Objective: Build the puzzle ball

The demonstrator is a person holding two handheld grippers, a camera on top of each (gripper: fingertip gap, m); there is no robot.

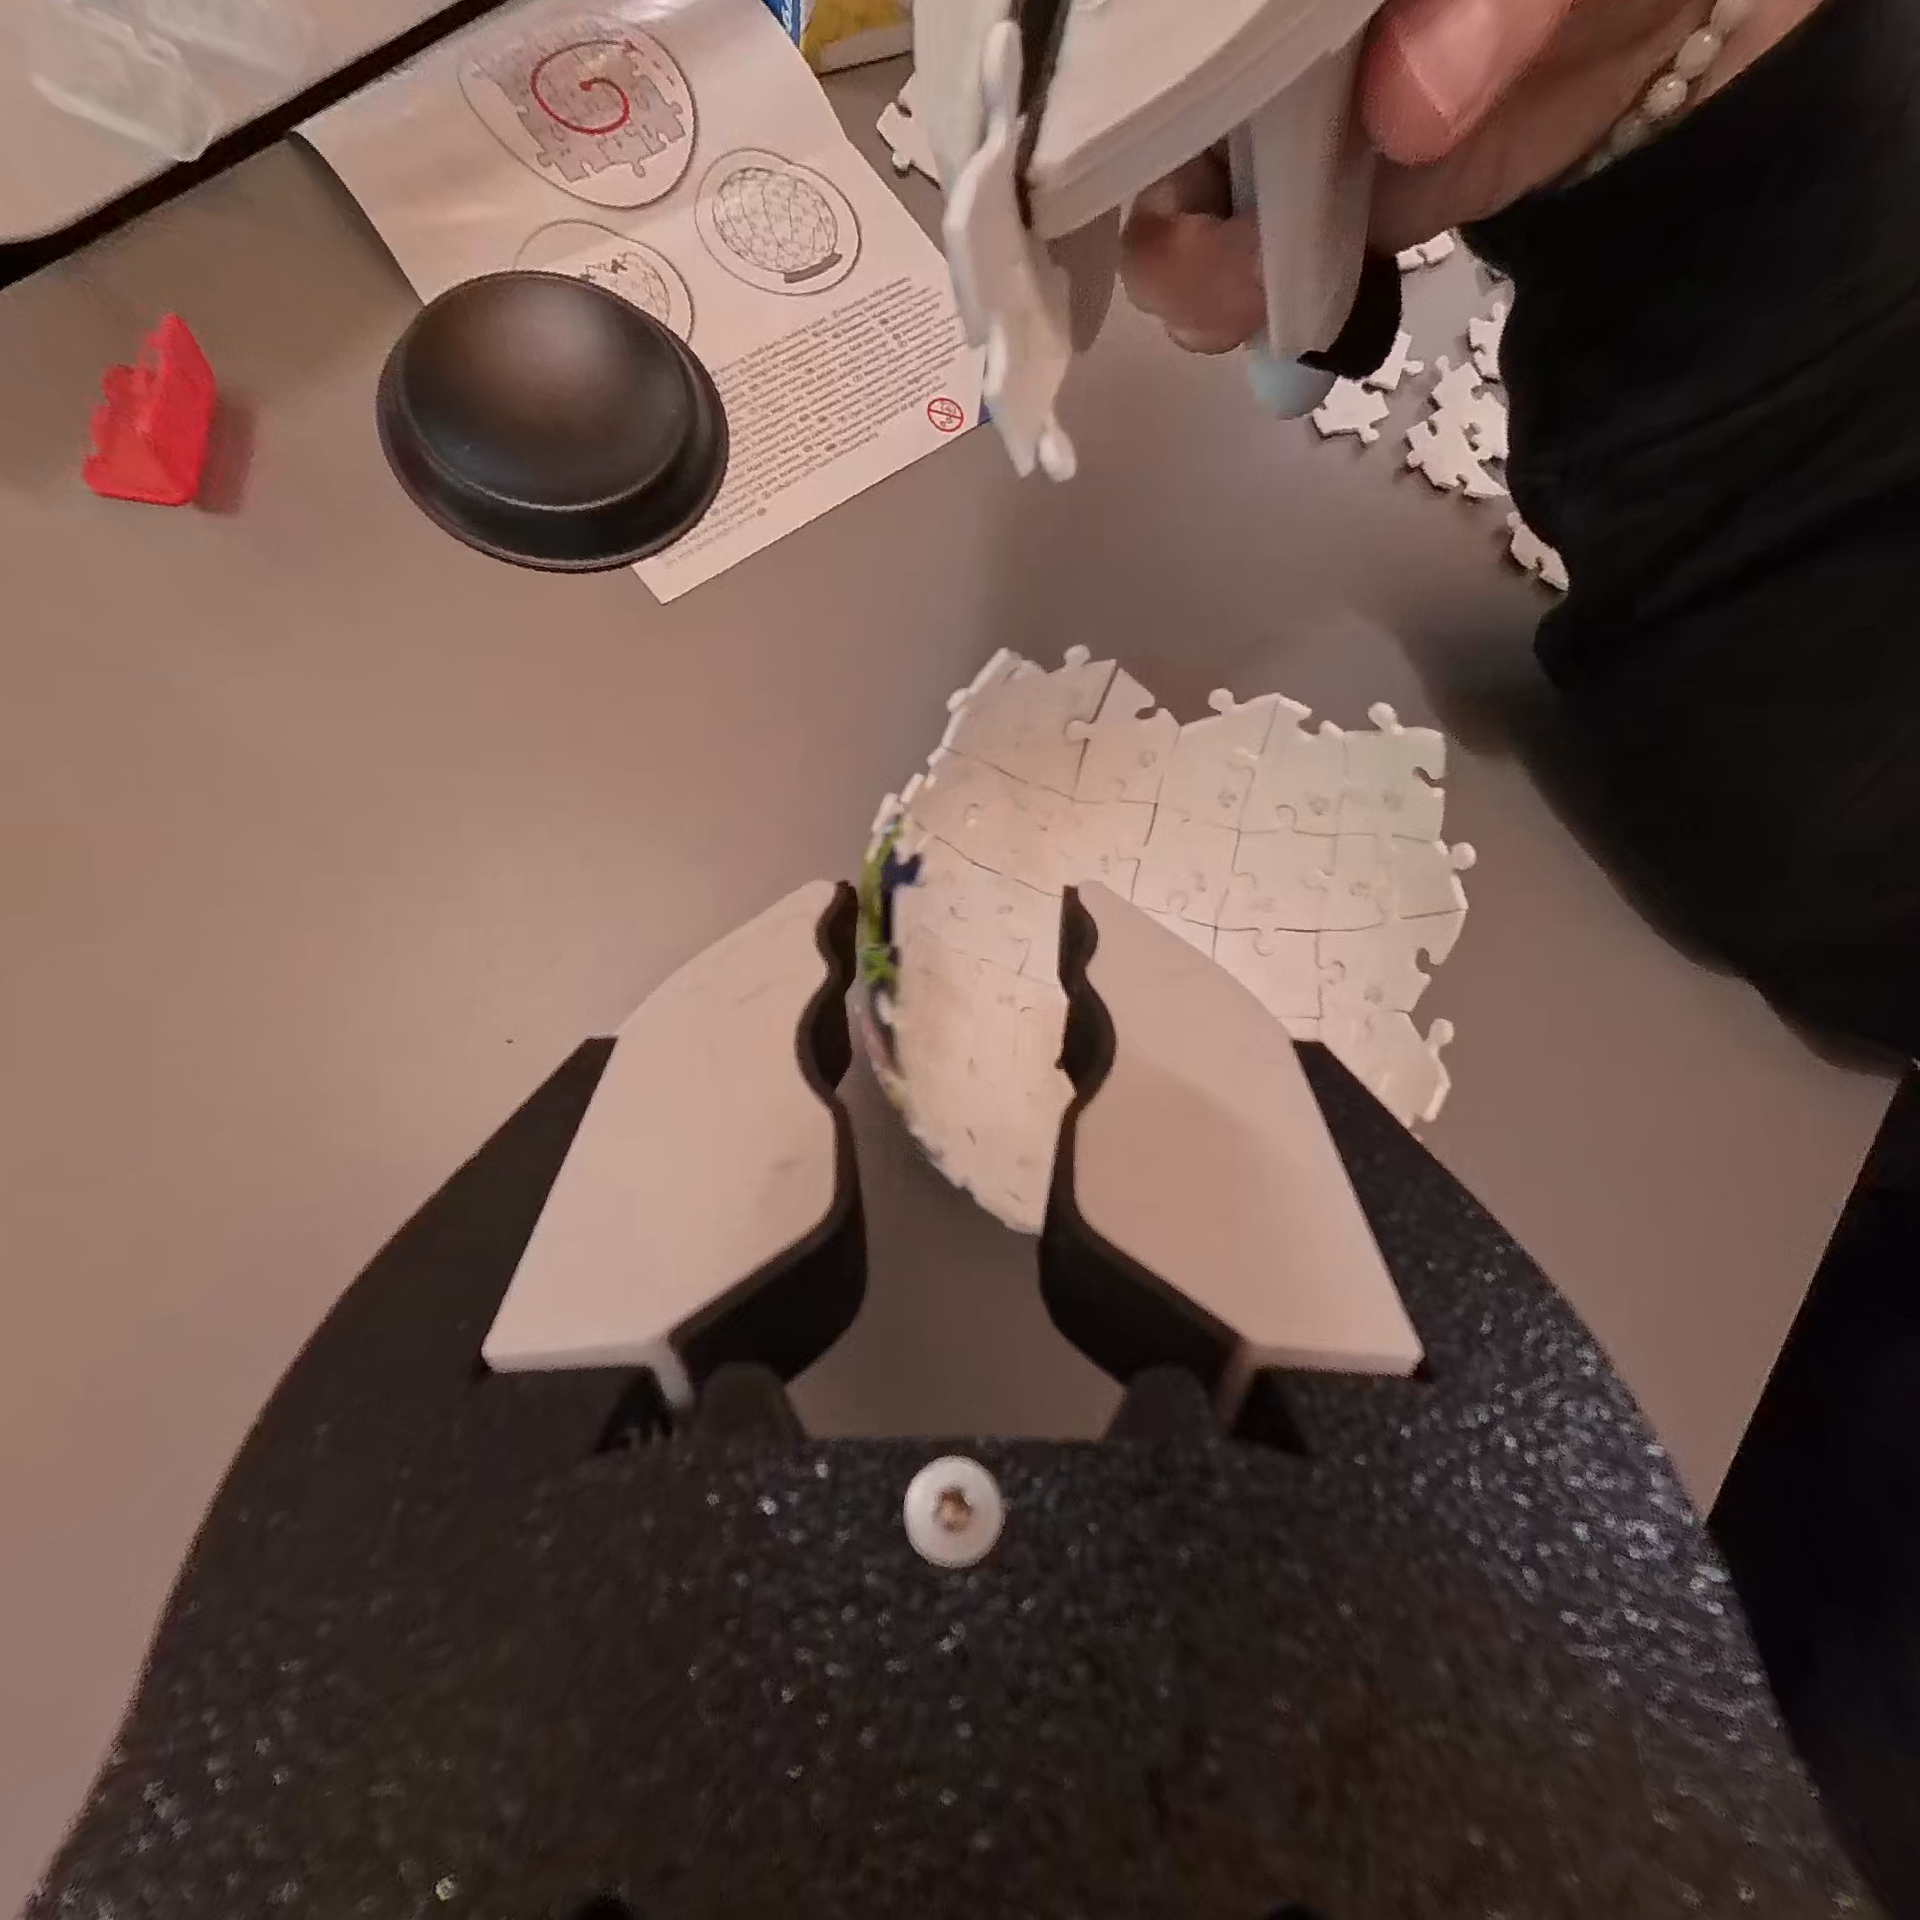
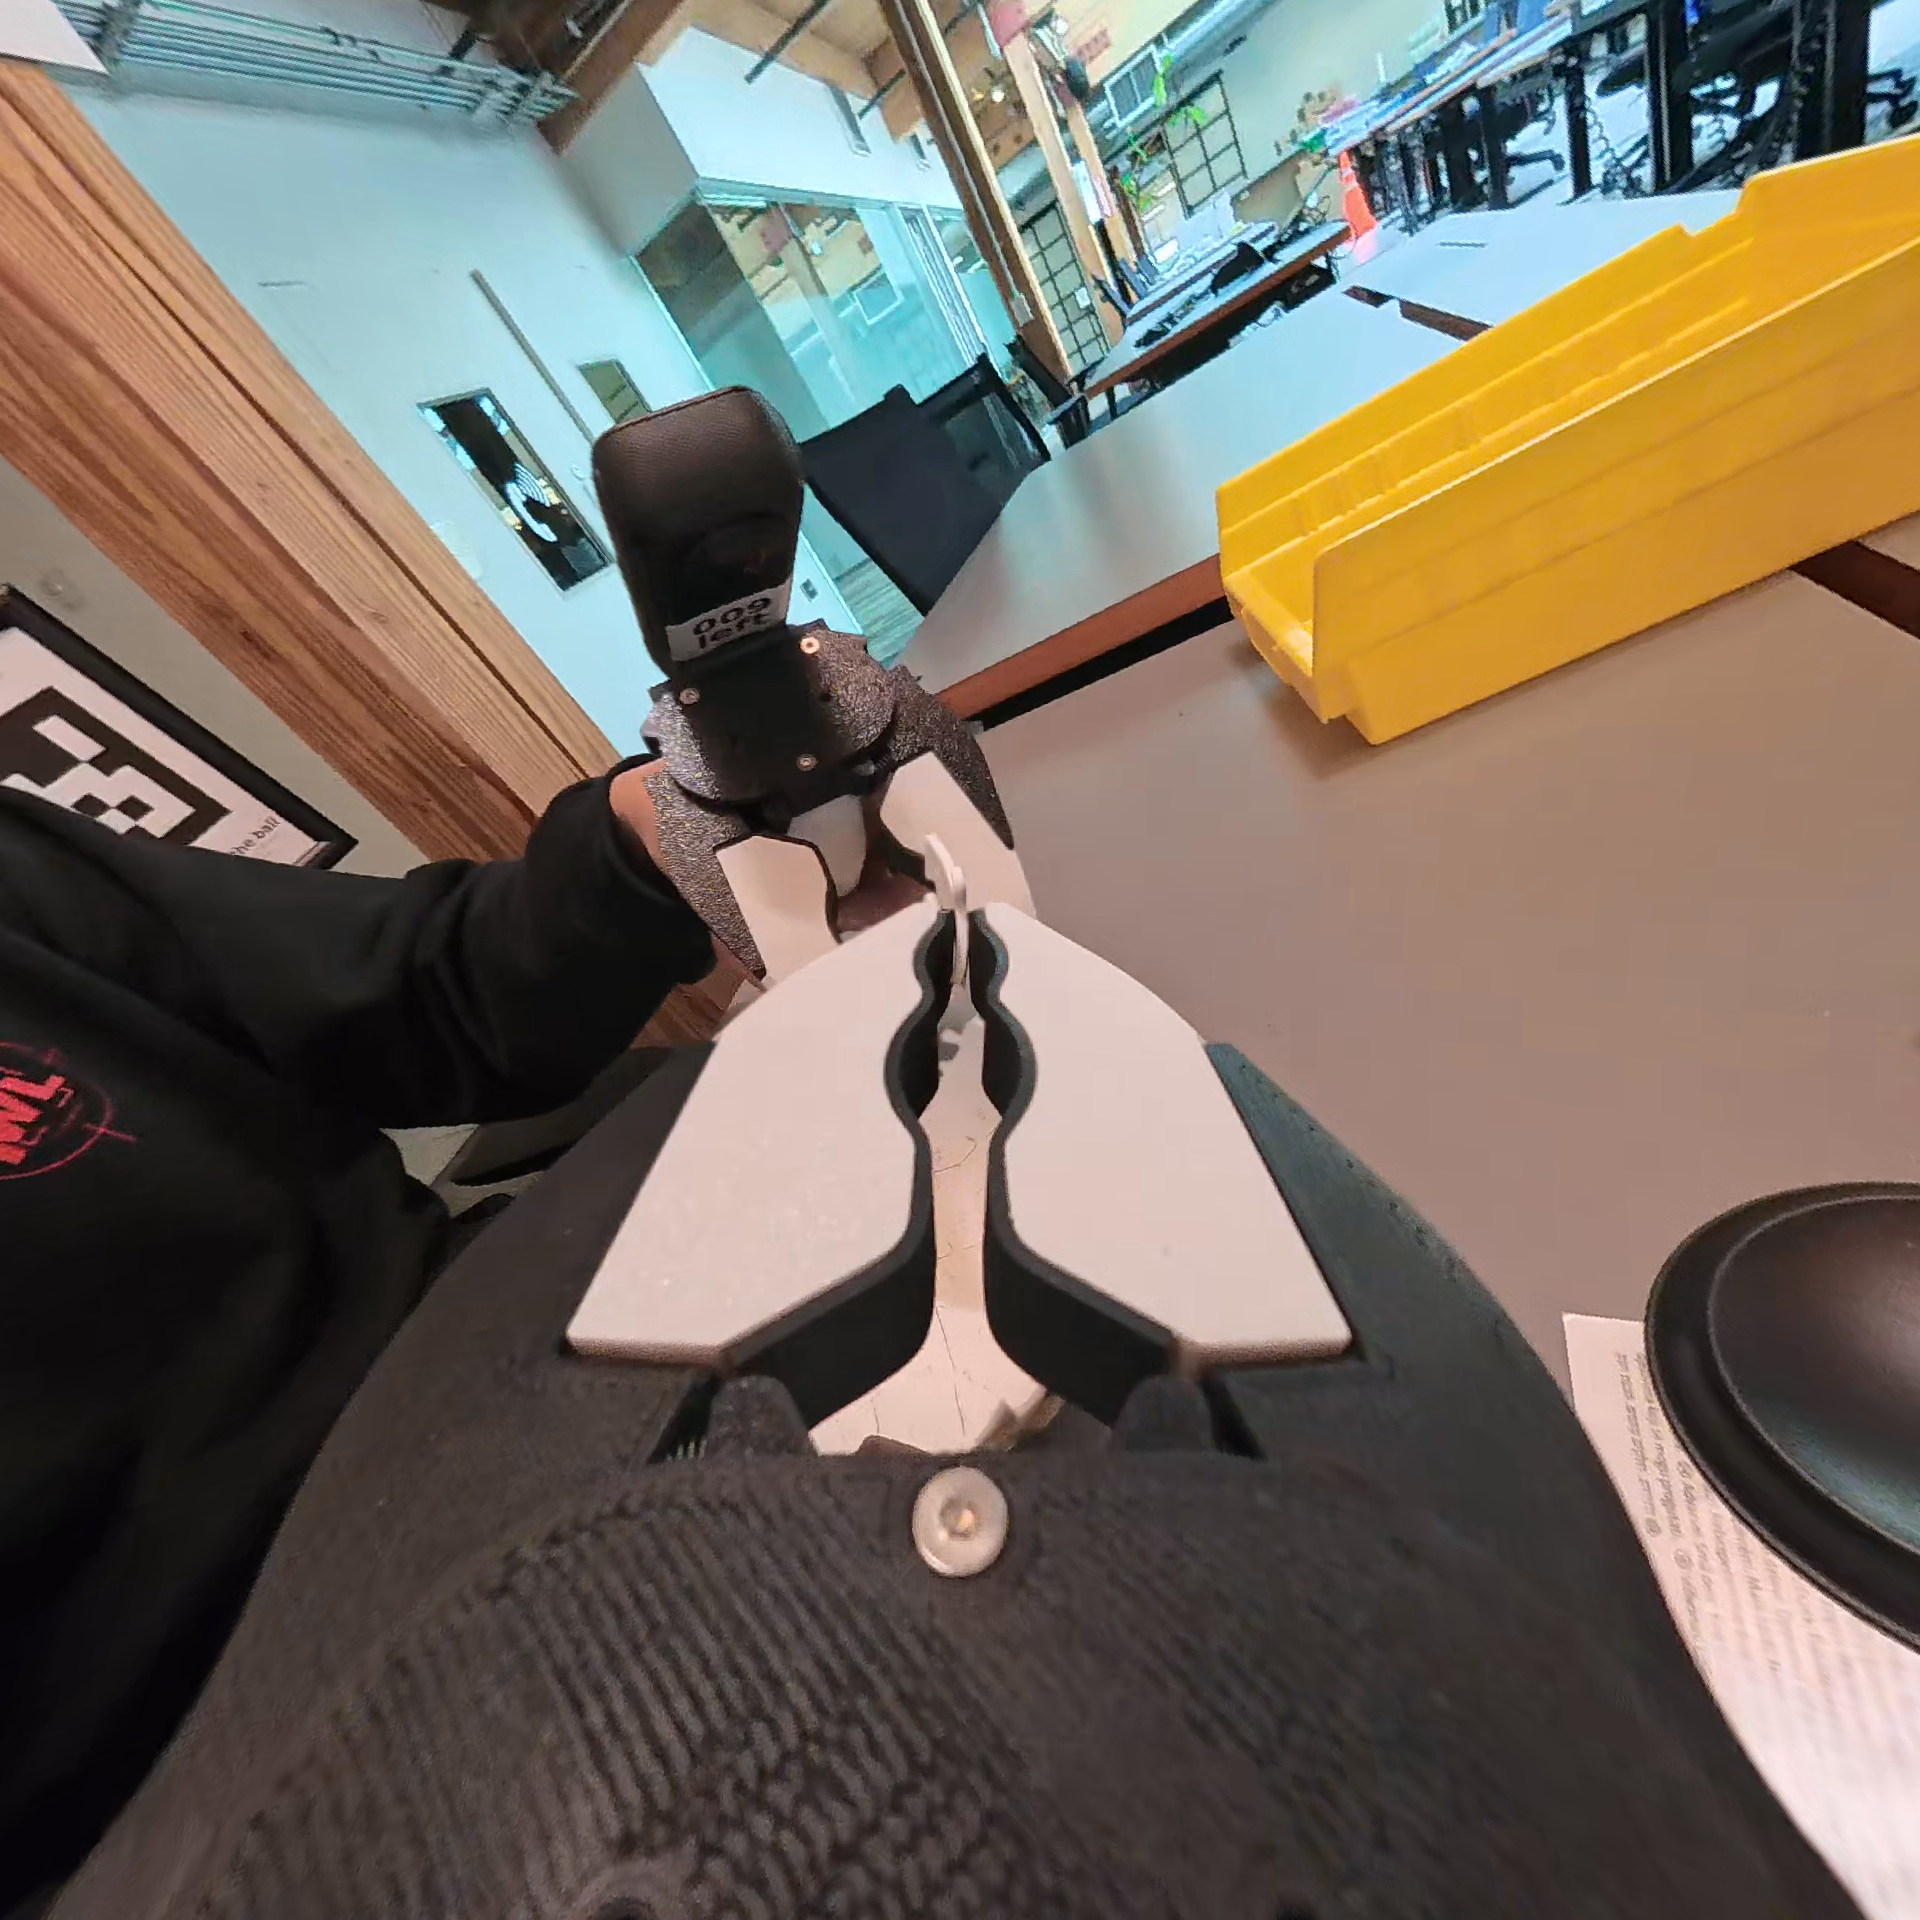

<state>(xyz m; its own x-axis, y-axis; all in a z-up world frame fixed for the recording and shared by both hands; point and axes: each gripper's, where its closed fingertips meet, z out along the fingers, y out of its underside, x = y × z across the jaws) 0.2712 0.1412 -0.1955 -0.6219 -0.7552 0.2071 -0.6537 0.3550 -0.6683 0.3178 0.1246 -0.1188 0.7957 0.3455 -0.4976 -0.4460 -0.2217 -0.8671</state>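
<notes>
Left claw (image 1: 951,914) parted around rim of half-built puzzle shell (image 1: 1226,862) on grey worktop (image 1: 416,883). Right claw (image 2: 961,935) pinches white puzzle piece (image 1: 1013,312) above shell. Black stand (image 1: 551,416) on instruction sheet (image 1: 831,208), red block (image 1: 151,426), loose pieces (image 1: 1455,436), yellow bin (image 2: 1558,468) nearby.

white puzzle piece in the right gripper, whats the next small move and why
Probably lower the right gripper, shut on the white puzzle piece, toward the curved white half-built puzzle shell's jagged open edge. The piece hangs above, apart from it, while the left gripper's fingers straddle the shell's rim.

red block (image 1: 154,428), yellow bin (image 2: 1579,457), framed black-and-white marker (image 2: 125,774)
</notes>
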